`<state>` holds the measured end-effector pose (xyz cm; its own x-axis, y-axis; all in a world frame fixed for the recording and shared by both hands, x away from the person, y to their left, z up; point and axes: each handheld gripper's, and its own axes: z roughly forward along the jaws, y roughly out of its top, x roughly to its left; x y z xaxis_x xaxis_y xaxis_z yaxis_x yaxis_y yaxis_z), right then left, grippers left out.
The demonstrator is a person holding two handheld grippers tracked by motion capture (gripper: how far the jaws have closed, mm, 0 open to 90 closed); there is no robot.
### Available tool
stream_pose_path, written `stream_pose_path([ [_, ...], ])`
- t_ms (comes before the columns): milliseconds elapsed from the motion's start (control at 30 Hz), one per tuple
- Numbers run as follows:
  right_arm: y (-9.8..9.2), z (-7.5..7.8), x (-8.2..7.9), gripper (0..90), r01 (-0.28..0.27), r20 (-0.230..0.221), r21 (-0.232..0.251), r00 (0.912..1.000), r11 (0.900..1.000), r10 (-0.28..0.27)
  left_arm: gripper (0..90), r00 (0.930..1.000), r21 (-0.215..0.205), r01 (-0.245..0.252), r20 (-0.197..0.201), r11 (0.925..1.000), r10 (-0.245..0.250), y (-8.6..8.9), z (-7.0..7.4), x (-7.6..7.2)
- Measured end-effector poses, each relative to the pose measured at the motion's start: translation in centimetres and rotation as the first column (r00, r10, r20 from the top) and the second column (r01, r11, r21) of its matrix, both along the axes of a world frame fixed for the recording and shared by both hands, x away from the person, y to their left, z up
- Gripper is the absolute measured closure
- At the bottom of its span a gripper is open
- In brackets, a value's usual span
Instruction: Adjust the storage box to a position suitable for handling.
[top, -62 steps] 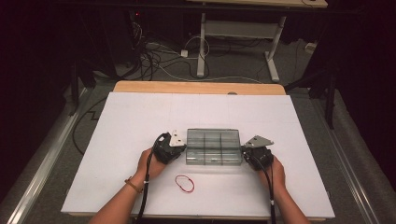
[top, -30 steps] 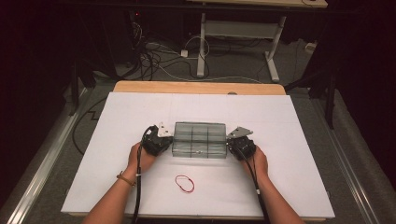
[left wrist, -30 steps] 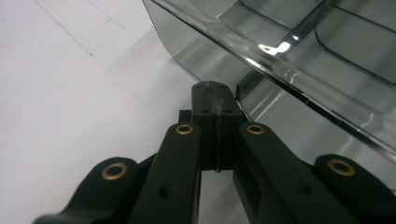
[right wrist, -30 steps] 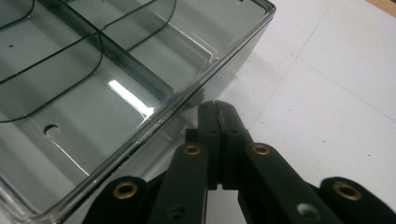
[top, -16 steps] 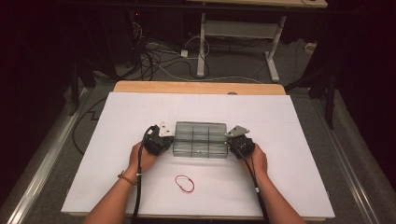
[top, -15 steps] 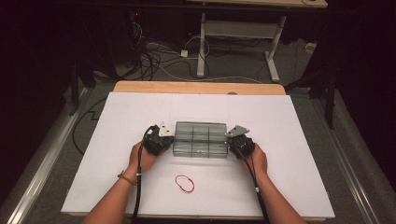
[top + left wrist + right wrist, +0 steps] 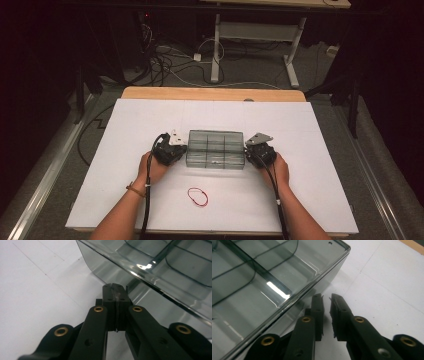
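A smoky clear plastic compartment box (image 7: 215, 149) with its lid down lies mid-table. My left gripper (image 7: 183, 150) is at its left end. In the left gripper view the left gripper (image 7: 115, 287) is shut with nothing between the jaws, its tips against the box (image 7: 162, 265) wall under the lid's rim. My right gripper (image 7: 248, 153) is at the right end. In the right gripper view the right gripper (image 7: 326, 298) has just been opening and shows a narrow empty gap, beside the box (image 7: 262, 272) corner.
A red rubber band (image 7: 198, 196) lies on the white table (image 7: 150, 120) in front of the box, between the forearms. A wooden strip (image 7: 210, 93) runs along the far edge. Cables and a desk frame (image 7: 216, 45) are on the floor beyond.
Since the earliest frame the box and both grippers have shifted left and farther from the person. Over the last second the hands and box have stayed put.
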<state>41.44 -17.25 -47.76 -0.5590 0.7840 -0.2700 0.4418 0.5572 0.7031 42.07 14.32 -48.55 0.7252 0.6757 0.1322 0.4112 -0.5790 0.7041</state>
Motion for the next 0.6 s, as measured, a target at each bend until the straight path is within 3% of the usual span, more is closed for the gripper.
stream_pose_path([
  [100, -0.3, 0.8, -0.9, 77.4, -0.01, 0.041, 0.014, 0.9991, 1.0, 0.009, 87.6, 0.9996, 0.0, 0.0, 0.029, 1.0, 0.0, 0.1, 0.6, -0.5],
  [200, -0.7, 1.7, -1.9, 72.4, -0.014, 0.087, 0.068, 0.9962, 0.998, 0.008, 87.6, 0.9991, -0.017, 0.003, 0.042, 0.9999, -0.003, 0.2, 1.0, -0.9],
  [400, -1.3, 3.4, -3.7, 65.6, -0.079, 0.171, 0.121, 0.9836, 0.99, 0.058, 83.9, 0.9958, -0.053, -0.001, 0.091, 0.9986, 0.005, 0.9, 2.1, -2.0],
  [600, -2.1, 4.4, -4.7, 59.2, -0.14, 0.21, 0.182, 0.9725, 0.973, 0.101, 83.7, 0.9836, -0.096, 0.046, 0.178, 0.9943, -0.028, 1.4, 3.5, -3.4],
])
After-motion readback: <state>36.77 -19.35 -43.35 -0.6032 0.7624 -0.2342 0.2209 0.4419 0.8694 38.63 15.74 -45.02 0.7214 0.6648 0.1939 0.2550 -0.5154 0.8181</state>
